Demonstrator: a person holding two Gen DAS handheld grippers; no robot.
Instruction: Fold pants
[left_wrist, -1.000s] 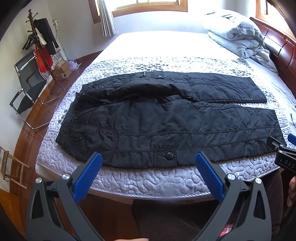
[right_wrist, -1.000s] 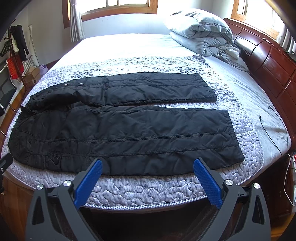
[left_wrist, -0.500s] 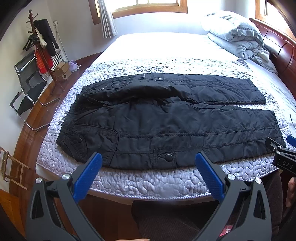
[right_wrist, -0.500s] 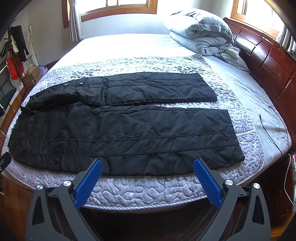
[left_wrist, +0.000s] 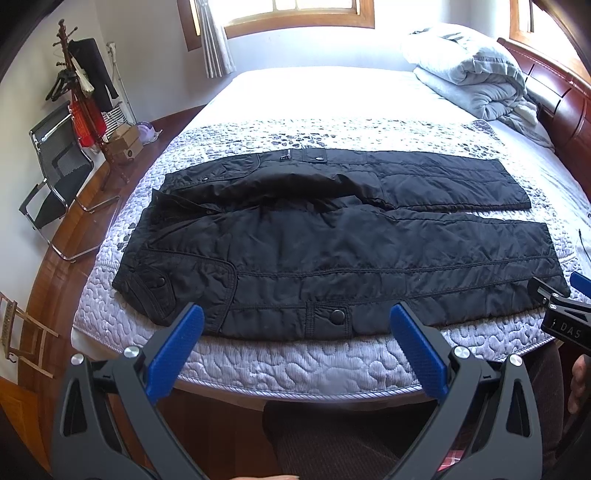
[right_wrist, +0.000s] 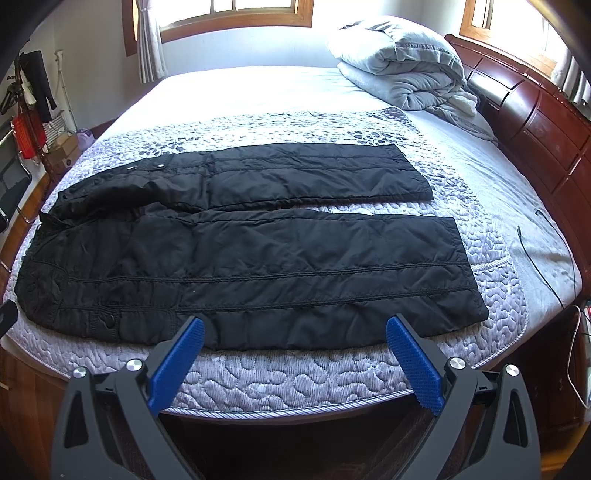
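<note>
Black quilted pants (left_wrist: 332, 251) lie flat and unfolded across the near edge of the bed (left_wrist: 295, 365), waistband to the left, both legs running right with a narrow gap between. The fabric appears soft, padded and smooth-faced, so likely light but slippery; best pinched at stiffer parts, the waistband (right_wrist: 40, 288) and the cuff hem (right_wrist: 469, 280). Left hand-held gripper (left_wrist: 295, 328) and right hand-held gripper (right_wrist: 293, 339) both gape wide and hold nothing, short of the cloth.
</note>
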